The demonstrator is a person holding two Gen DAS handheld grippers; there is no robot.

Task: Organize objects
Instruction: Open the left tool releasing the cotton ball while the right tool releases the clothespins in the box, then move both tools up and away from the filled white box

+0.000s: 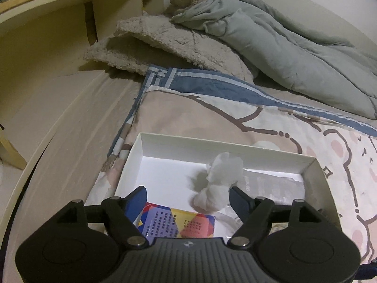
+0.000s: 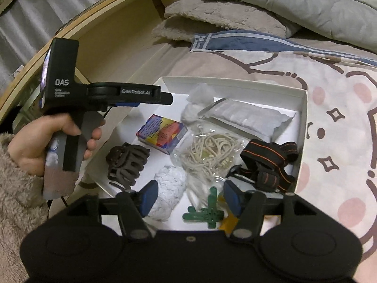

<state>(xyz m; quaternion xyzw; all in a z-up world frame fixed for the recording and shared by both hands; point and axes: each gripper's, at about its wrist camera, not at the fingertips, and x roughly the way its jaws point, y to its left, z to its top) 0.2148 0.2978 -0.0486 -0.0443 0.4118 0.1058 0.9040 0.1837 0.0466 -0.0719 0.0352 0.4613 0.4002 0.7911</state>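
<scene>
Where pillows (image 1: 165, 44) crowd, white box (image 1: 226, 149) beside both open hand-held grippers.

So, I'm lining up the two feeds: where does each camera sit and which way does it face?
Left wrist: on the left gripper, low over the white box, facing the pillows; only its own open fingers show.
Right wrist: on the right gripper, higher, looking down into the box; the left hand shows.
Shared: box, colourful card box, white cloth bundle.
</scene>
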